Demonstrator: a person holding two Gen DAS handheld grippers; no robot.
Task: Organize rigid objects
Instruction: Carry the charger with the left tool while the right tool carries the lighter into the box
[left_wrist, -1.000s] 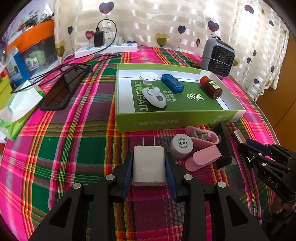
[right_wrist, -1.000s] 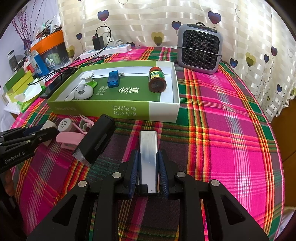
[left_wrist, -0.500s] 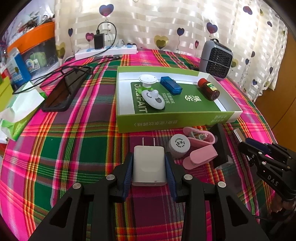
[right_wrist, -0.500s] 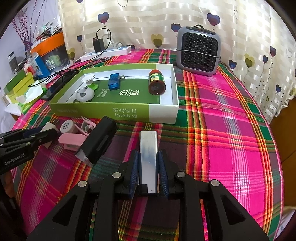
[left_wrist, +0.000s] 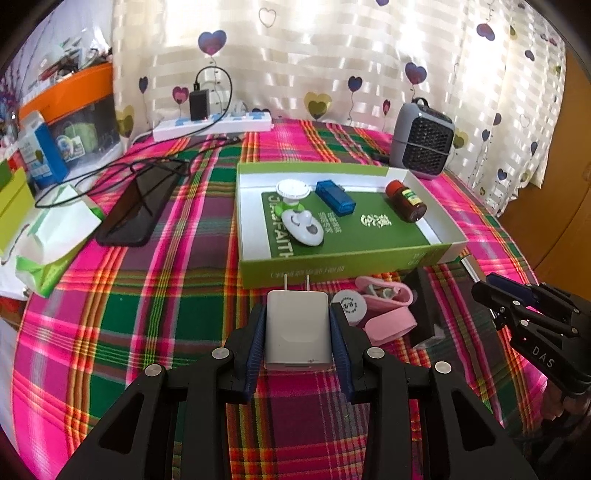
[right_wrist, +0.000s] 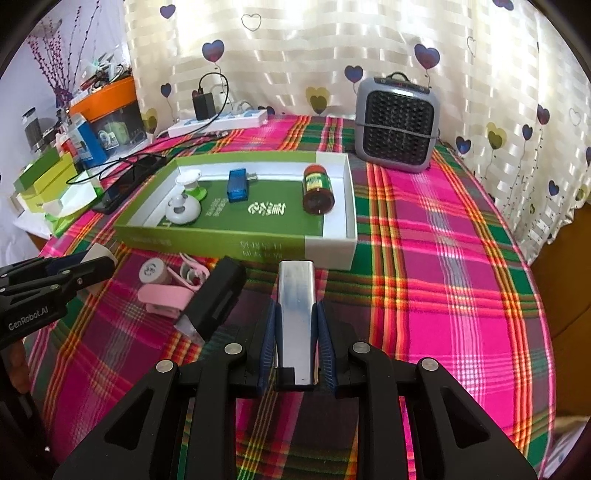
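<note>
Left hand-held gripper (left_wrist: 297, 332): clamped on white charger (left_wrist: 297, 330), prongs pointing ahead toward green box (left_wrist: 332, 264). Right hand-held gripper (right_wrist: 295, 325): pinched narrow on silver metal bar (right_wrist: 296, 314), long axis running straight forward along the fingers, far end aimed at the box's near wall. Both loads apparently clear of the plaid counter (right_wrist: 461, 295), though contact underneath cannot be ruled out.

Box straight ahead of both, open side up, already holding white stand (left_wrist: 293, 192), white oval piece (left_wrist: 303, 227), blue block (left_wrist: 335, 197) and brown bottle (left_wrist: 405, 201) lying on its side. Free floor inside: the green middle, between blue block and bottle.

Probably mid-carry toward the box. Left hand nearer the box's left half, right hand nearer its white right end. Near wall to be cleared from above before either release.

Waiting outside, just before the wall: round white cap (left_wrist: 349, 305), pink clip (left_wrist: 388, 314), black case (right_wrist: 214, 295).
</note>
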